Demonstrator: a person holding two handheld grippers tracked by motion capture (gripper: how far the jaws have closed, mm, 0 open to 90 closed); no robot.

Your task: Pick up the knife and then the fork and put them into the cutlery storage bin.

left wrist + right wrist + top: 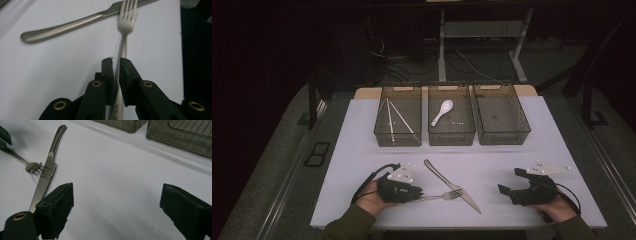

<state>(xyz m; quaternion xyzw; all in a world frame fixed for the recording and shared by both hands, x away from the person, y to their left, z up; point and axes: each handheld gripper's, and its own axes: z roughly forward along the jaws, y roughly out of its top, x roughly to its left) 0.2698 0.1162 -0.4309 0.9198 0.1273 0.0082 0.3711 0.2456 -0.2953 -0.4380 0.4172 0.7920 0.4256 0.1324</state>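
On the white table [362, 150] three dark bins stand in a row at the far side. The left bin [398, 115] holds white chopsticks [392, 116], the middle bin [451, 114] a white spoon [442, 111]; the right bin [501, 114] looks empty. Nearer, a knife [451, 185] lies diagonally. A fork [444, 195] lies with its tines at the knife, its handle held in the left gripper [417, 194]. The right gripper [507, 194] rests well apart at the right, jaws spread.

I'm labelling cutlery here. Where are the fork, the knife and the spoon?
fork [126, 23]: left gripper view, base of the tines.
knife [47, 171]: right gripper view, serrated blade.
spoon [446, 105]: high view, bowl, in the middle bin.
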